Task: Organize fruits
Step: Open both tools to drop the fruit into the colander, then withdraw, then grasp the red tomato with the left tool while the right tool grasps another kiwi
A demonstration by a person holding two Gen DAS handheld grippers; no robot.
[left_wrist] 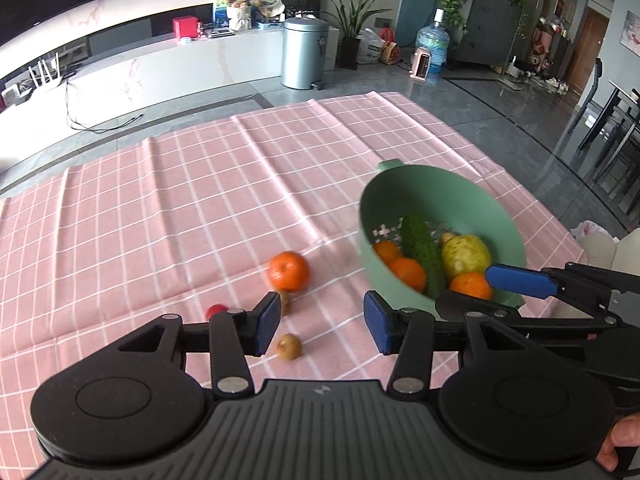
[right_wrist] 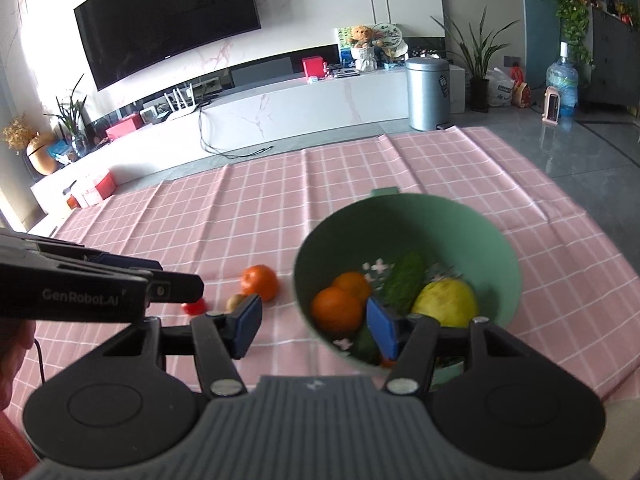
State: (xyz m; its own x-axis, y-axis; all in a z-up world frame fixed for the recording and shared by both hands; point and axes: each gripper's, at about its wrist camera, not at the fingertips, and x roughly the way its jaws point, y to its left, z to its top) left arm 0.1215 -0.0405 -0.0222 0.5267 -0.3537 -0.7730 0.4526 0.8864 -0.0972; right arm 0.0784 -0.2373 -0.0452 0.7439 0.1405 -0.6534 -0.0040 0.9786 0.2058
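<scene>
A green colander bowl (left_wrist: 400, 196) (right_wrist: 460, 220) sits tilted on the pink checked cloth (left_wrist: 180, 200), holding oranges (left_wrist: 408, 272), a cucumber (left_wrist: 420, 240) and a yellow-green fruit (left_wrist: 466, 254). A loose orange (left_wrist: 289, 271) (right_wrist: 260, 282), two small brown fruits (left_wrist: 289, 346) (left_wrist: 285, 298) and a small red fruit (left_wrist: 216, 311) (right_wrist: 194, 307) lie left of it. My left gripper (left_wrist: 320, 326) is open above the brown fruits. My right gripper (right_wrist: 314, 326) is open, one finger (right_wrist: 382, 330) inside the bowl's near rim; it also shows in the left wrist view (left_wrist: 520, 280).
The cloth's far edge borders a grey floor with a metal bin (left_wrist: 304, 52), a white low cabinet (right_wrist: 280, 104), a water bottle (left_wrist: 434, 46) and plants. Dark chairs (left_wrist: 612, 132) stand at the right.
</scene>
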